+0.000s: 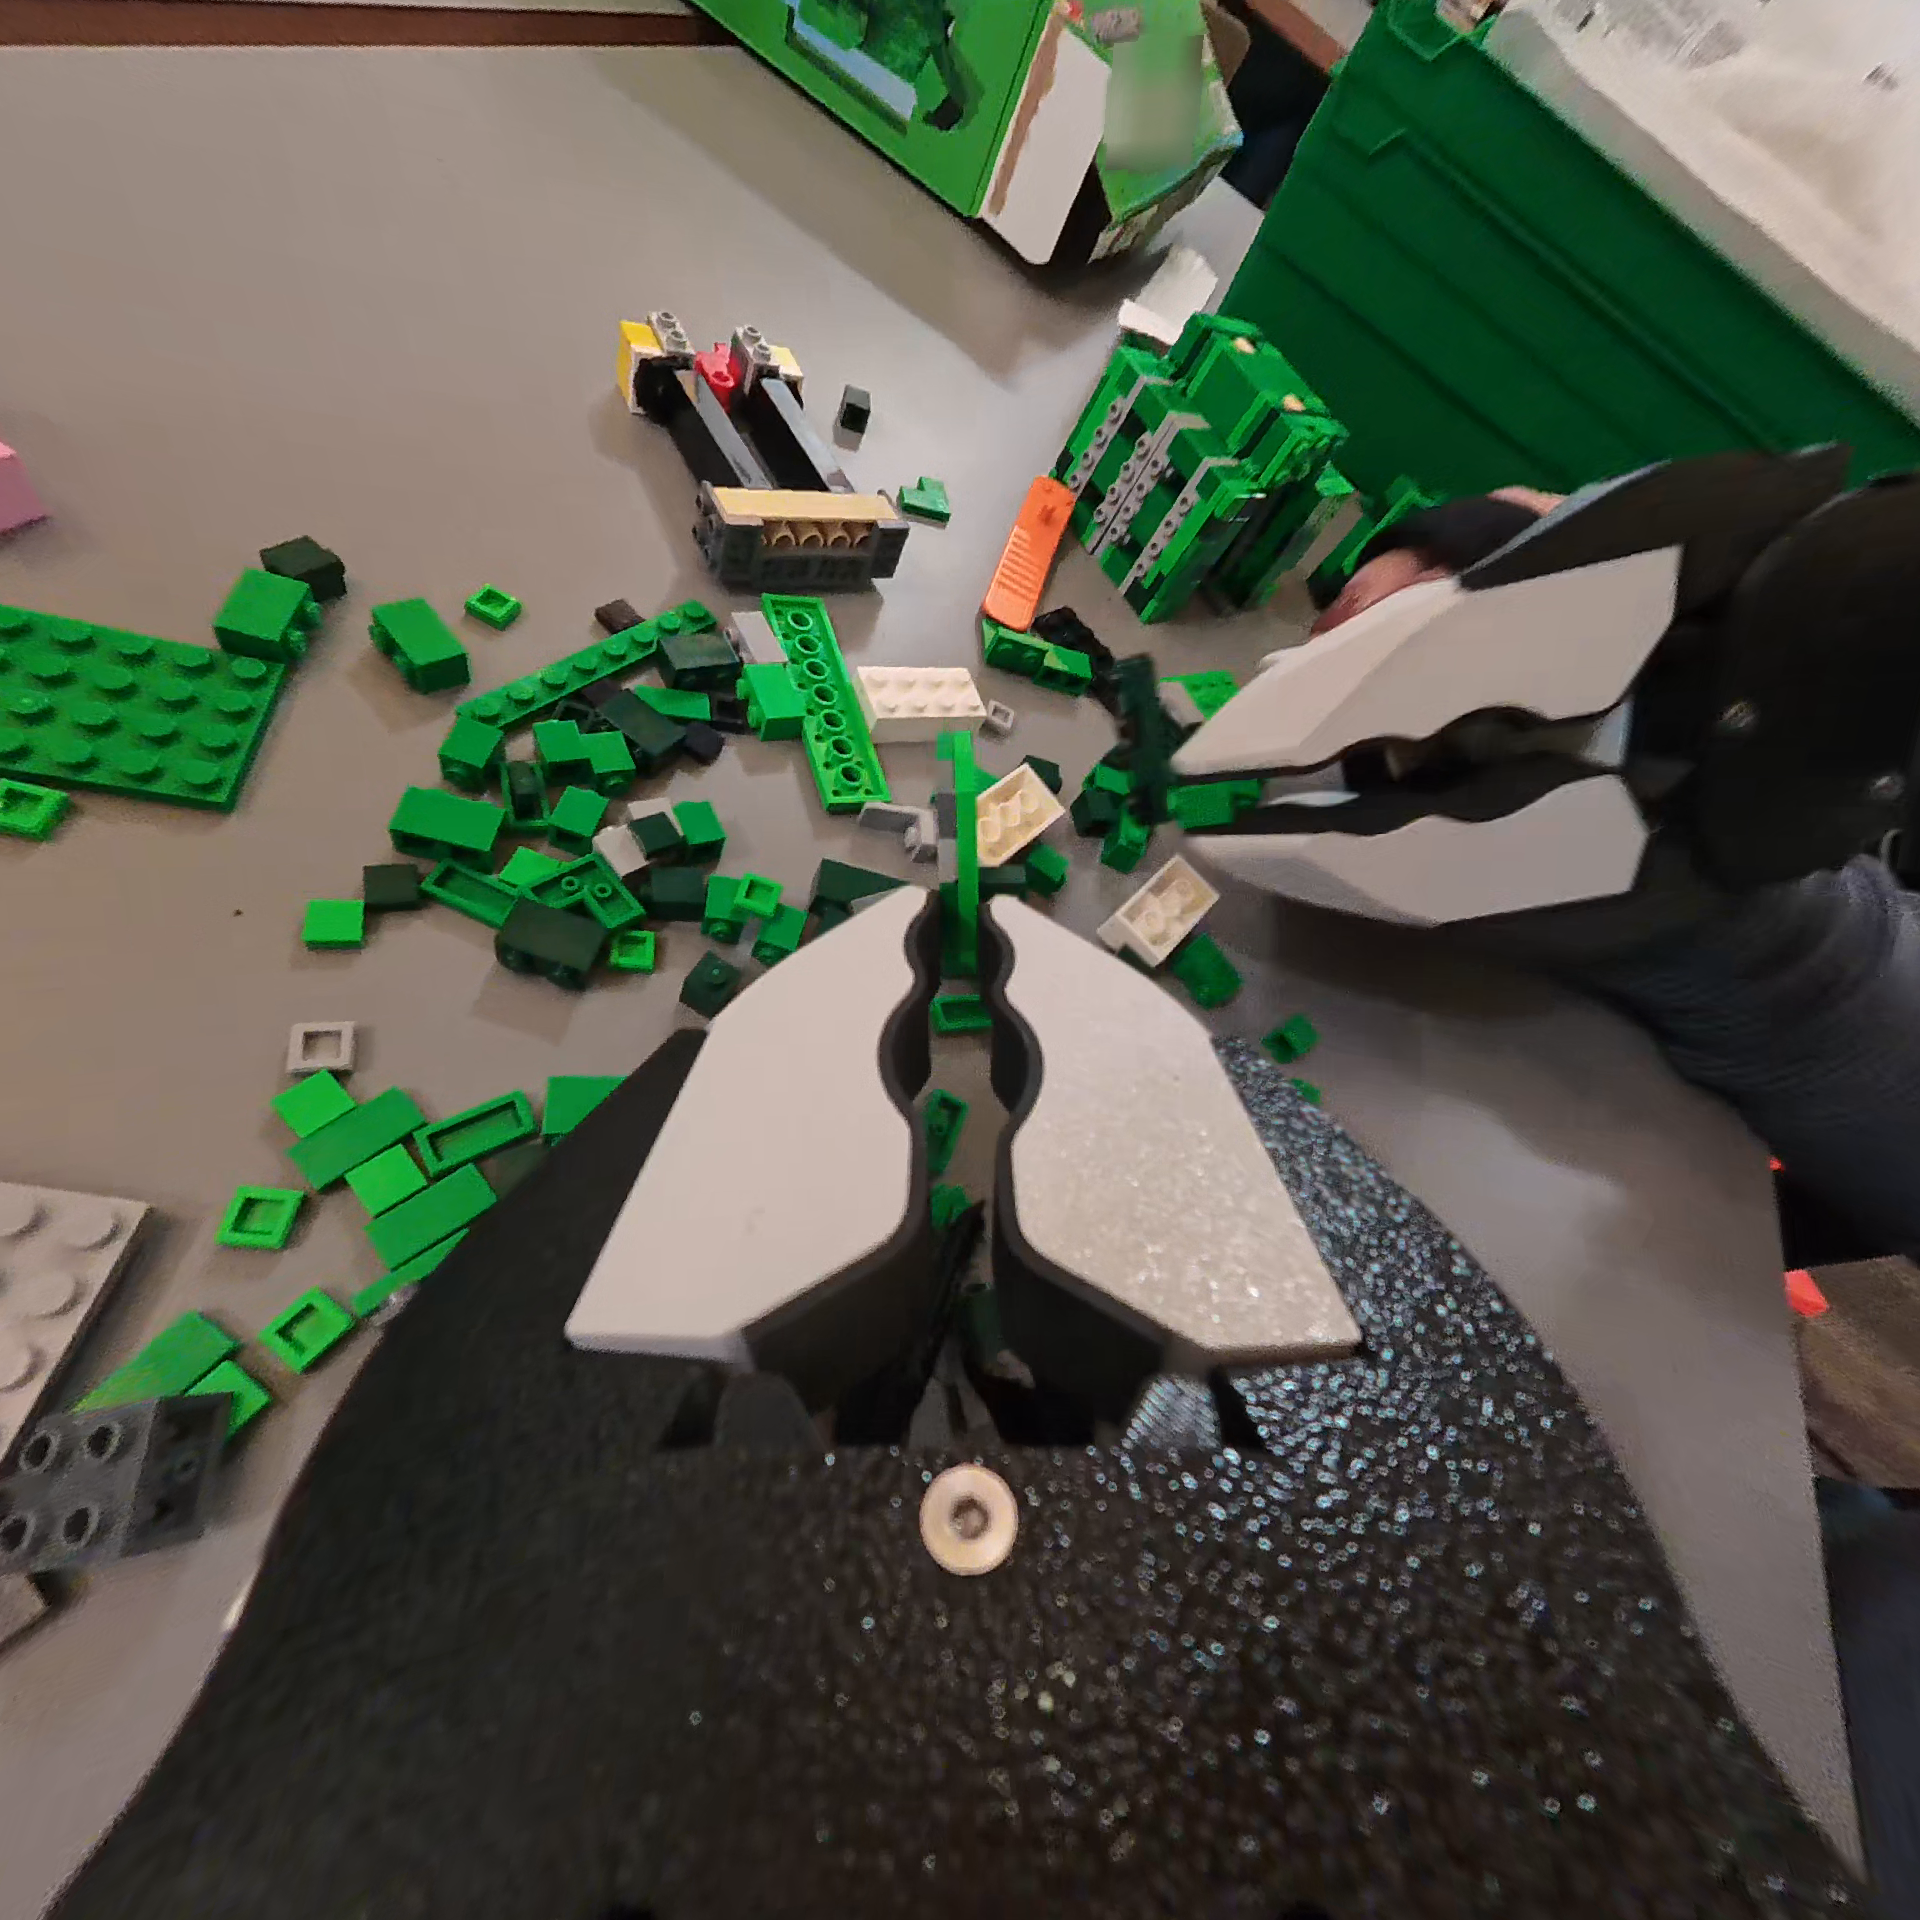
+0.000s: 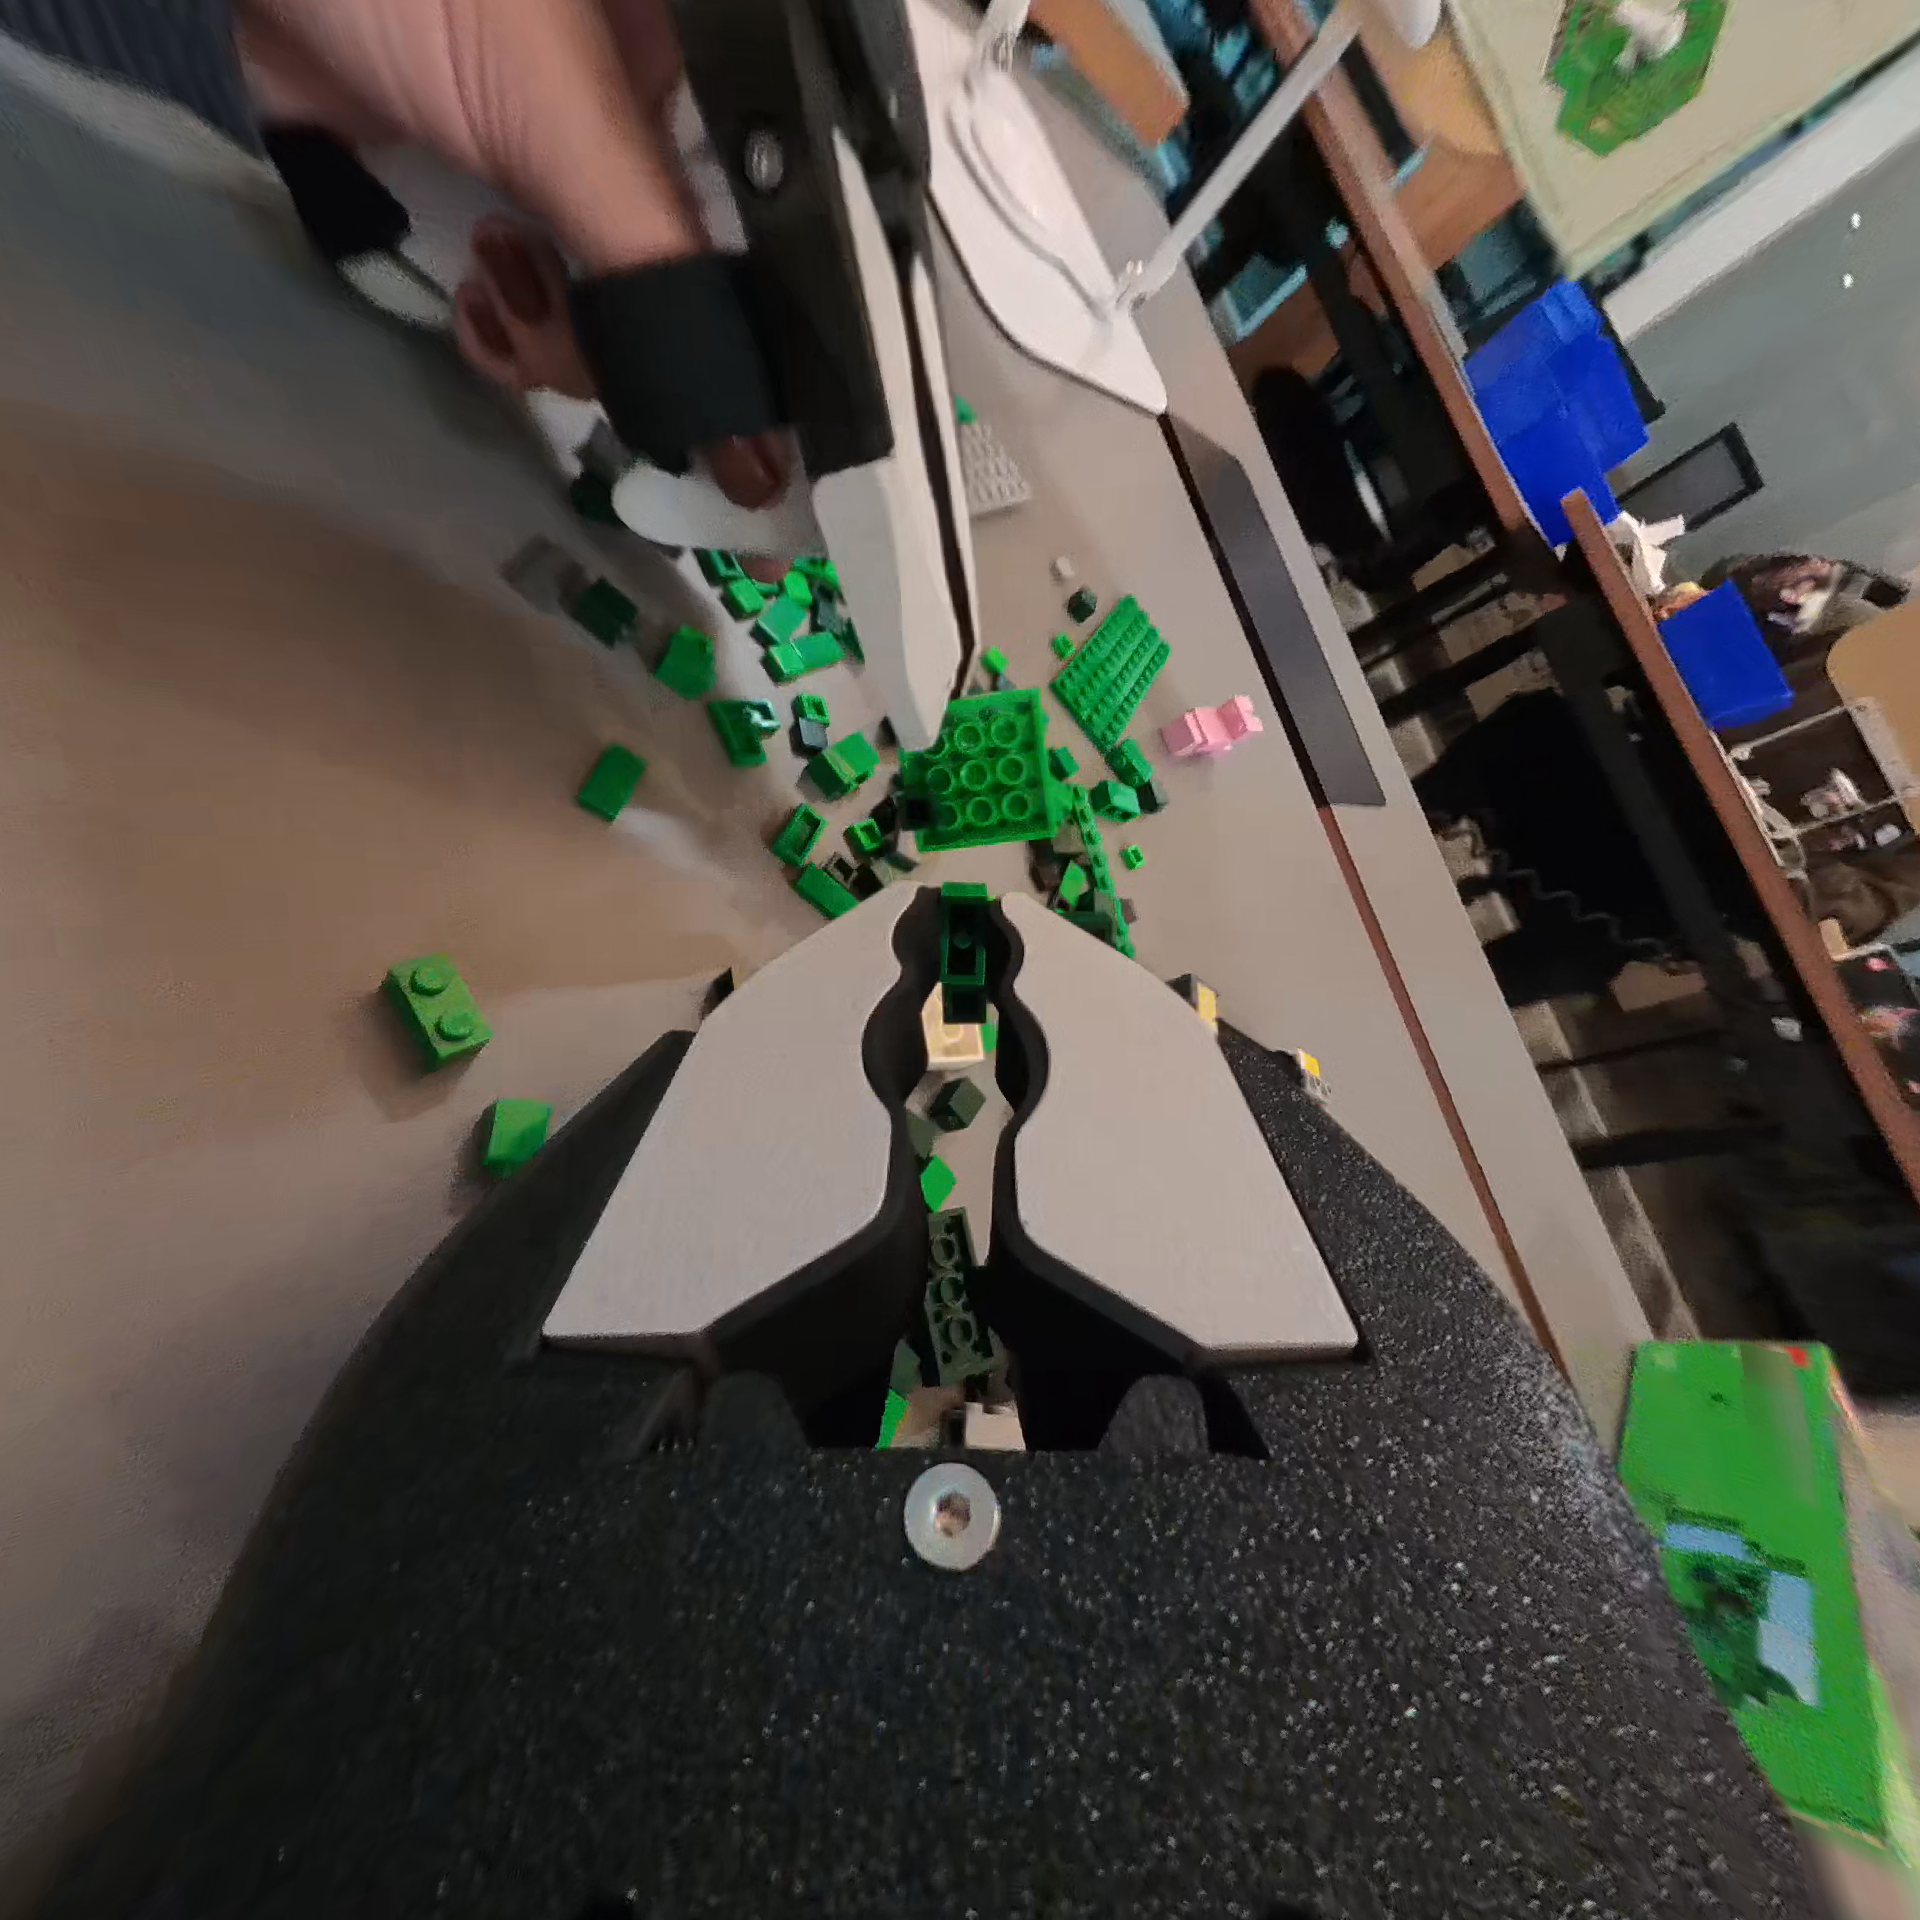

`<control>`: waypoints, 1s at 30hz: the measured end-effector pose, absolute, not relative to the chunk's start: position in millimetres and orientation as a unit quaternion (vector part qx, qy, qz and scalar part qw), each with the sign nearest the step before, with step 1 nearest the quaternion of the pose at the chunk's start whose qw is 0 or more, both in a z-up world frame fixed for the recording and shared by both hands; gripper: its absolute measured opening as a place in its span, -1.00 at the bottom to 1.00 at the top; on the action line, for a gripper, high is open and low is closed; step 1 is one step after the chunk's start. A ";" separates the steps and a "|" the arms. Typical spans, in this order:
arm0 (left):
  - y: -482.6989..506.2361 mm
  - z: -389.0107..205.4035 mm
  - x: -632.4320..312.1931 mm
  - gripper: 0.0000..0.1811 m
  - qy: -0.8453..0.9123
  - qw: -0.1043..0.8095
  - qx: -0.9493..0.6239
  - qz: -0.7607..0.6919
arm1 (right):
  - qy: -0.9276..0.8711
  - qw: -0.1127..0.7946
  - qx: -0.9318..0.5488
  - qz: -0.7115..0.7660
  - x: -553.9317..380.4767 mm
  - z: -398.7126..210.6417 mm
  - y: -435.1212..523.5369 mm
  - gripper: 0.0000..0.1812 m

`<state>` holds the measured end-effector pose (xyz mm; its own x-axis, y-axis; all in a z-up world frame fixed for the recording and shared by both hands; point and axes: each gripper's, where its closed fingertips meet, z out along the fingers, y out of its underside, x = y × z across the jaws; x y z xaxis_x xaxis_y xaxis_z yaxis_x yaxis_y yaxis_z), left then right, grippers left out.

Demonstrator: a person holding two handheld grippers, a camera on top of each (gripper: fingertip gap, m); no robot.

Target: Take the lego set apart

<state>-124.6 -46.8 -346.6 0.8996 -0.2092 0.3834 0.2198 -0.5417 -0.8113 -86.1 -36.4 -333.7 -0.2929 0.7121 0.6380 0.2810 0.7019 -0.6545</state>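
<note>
My left gripper (image 1: 961,904) is shut on a thin green plate (image 1: 964,831), held edge-on above the grey table (image 1: 312,312). In the right wrist view the same plate (image 2: 971,769) faces me with its studs showing, held by the left gripper (image 2: 914,717) coming from above. My right gripper (image 2: 961,899) is shut on a small dark green piece (image 2: 963,951) just in front of the plate. In the left wrist view the right gripper (image 1: 1184,800) comes in from the right with that dark piece (image 1: 1138,727) at its tips, apart from the plate. Loose green bricks (image 1: 551,831) lie scattered below.
A partly built green block (image 1: 1195,468), an orange separator tool (image 1: 1029,551) and a black-and-grey assembly (image 1: 748,457) lie farther back. A green box (image 1: 935,94) and a green bin (image 1: 1507,312) stand behind. A large green baseplate (image 1: 125,707) lies at left. A pink figure (image 2: 1210,727) sits near the table edge. About 5 cm separates my left fingertips from my right.
</note>
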 end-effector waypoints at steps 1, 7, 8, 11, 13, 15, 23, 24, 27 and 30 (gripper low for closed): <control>-46.8 -347.3 -125.1 -0.94 -0.001 0.479 -0.850 -0.220 | -0.773 0.502 -0.313 0.226 -83.6 -330.6 -36.6 -0.92; -47.5 -344.7 -123.7 -0.94 -0.010 0.484 -0.833 -0.267 | -0.788 0.519 -0.260 0.206 -70.7 -327.4 -31.9 -0.92; -47.8 -344.4 -124.0 -0.94 -0.010 0.485 -0.831 -0.271 | -0.790 0.521 -0.254 0.201 -70.1 -327.3 -31.9 -0.92; -48.1 -341.3 -123.1 -0.94 0.001 0.494 -0.824 -0.277 | -0.800 0.531 -0.222 0.169 -70.5 -329.9 -35.3 -0.92; -47.9 -335.1 -122.0 -0.94 0.027 0.516 -0.815 -0.264 | -0.806 0.542 -0.194 0.137 -72.8 -332.5 -39.1 -0.92; -47.4 -324.0 -123.7 -0.94 0.072 0.559 -0.798 -0.213 | -0.808 0.558 -0.163 0.099 -75.4 -333.0 -42.1 -0.92; -48.3 -333.0 -121.7 -0.94 0.086 0.529 -0.826 -0.177 | -0.806 0.576 -0.121 0.065 -78.7 -329.5 -53.6 -0.92; -48.2 -335.2 -120.3 -0.94 0.070 0.519 -0.828 -0.201 | -0.807 0.575 -0.117 0.065 -79.0 -330.0 -55.6 -0.92; -49.1 -342.0 -121.4 -0.94 0.034 0.496 -0.833 -0.242 | -0.813 0.567 -0.110 0.069 -80.1 -333.2 -61.2 -0.92; -48.0 -343.7 -127.1 -0.88 0.004 0.493 -0.832 -0.255 | -0.819 0.561 -0.104 0.065 -80.8 -336.3 -64.0 -0.92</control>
<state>-127.1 -48.0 -343.7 0.8694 -0.2591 0.4206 0.2445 -0.5141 -0.8221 -80.8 -64.0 -336.3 -0.3496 0.2431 0.9048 0.0970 0.9700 -0.2231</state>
